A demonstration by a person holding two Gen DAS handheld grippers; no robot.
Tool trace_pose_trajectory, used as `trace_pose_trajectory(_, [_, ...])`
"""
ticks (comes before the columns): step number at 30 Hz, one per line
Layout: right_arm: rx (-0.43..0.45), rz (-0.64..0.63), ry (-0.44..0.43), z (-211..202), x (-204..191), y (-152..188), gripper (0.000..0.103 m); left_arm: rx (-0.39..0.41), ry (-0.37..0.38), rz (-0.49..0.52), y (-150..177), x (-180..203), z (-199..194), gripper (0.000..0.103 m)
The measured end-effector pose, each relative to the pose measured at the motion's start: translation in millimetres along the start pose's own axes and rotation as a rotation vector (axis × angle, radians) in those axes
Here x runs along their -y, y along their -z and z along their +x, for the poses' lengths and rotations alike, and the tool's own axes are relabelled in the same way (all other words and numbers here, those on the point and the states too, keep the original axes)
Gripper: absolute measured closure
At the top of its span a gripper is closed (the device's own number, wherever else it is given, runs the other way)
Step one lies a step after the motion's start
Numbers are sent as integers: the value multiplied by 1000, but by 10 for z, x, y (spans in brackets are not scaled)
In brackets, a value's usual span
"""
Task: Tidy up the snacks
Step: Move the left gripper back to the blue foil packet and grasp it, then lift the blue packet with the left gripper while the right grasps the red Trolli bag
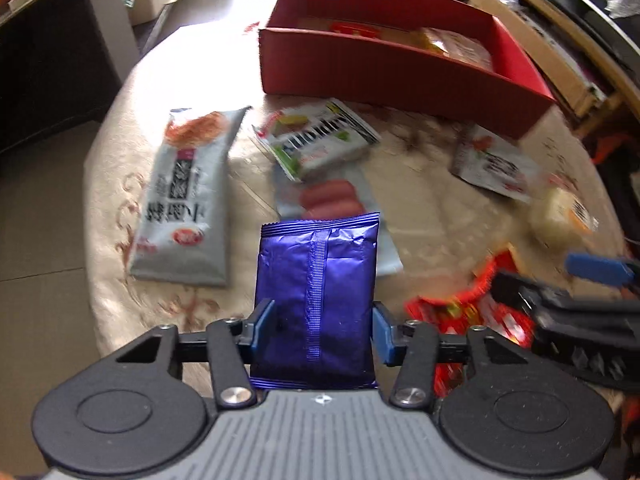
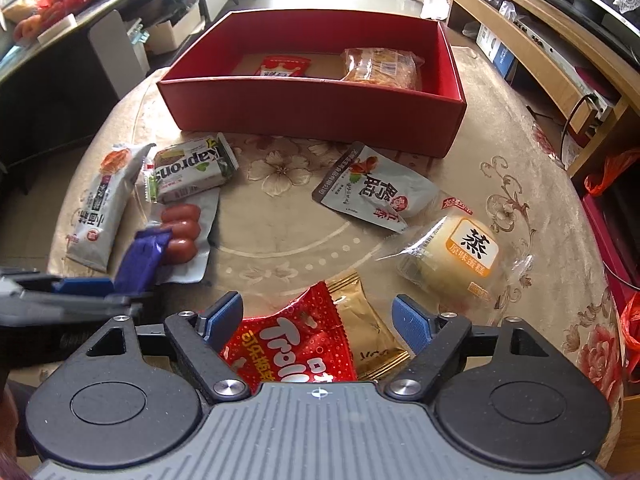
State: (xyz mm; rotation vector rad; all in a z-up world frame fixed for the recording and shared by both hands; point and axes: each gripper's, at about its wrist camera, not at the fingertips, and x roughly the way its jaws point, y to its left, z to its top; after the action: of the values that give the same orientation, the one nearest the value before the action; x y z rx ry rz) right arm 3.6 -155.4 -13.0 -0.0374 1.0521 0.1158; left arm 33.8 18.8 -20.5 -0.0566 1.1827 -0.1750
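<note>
I am gripping the shiny purple foil snack packet [image 1: 316, 296] between my left gripper's [image 1: 322, 330] blue pads, pinched at its lower half. To do this well, I am judging I should carry it level toward the red cardboard box [image 2: 312, 108] at twelve o'clock and release it low inside. My right gripper [image 2: 318, 318] is standing wide, holding nothing, over the red gummy bag [image 2: 296, 340]. Other snacks are lying scattered on the round table's beige floral cloth [image 2: 280, 216]; a wooden shelf unit [image 2: 532, 40] is standing at two o'clock.

Purple foil pkt [image 1: 316, 300], red box [image 2: 312, 108], beige floral tablecloth [image 2: 280, 168], red dotted bag [image 2: 296, 340], gold sachet [image 2: 368, 328].
</note>
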Motion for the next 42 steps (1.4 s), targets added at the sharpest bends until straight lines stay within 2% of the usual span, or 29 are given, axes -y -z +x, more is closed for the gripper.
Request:
trace_pose_trajectory(2, [-1,-4,-1,-2,-5,5,18,7,3,18,55,34,-39,63])
trace_pose_trajectory(5, [-4,-15,-5,-10,-16,9,17,3,14,31,81,52,-67,62])
trace_pose_trajectory(7, [-4,-15,-8,-18,-11,13,17,-15,2,29,68,52,-13,55])
trace_pose_trajectory(9, [-2,-13,-8,-30,7,15,17,-17,-33,16,54,8,22,40])
trace_pose_trajectory(14, [3,0,-12,-50,61,16,16,-18,-68,-14,25,-55,114,28])
trace_pose_trajectory(17, [4,-7,-13,-50,52,12,16,-39,-59,-58,41,-77,205,29])
trace_pose_trajectory(19, [3,-12,-15,-50,44,11,16,-26,-96,-35,60,-6,195,37])
trace_pose_trajectory(26, [-14,2,0,-39,149,43,16,-6,-105,-4,87,45,113,38])
trace_pose_trajectory(35, [-46,45,-12,-1,275,68,16,8,-30,2,55,48,-5,38])
trace_pose_trajectory(42, [-25,51,-106,64,214,-93,16,11,-20,-20,69,-60,-44,38])
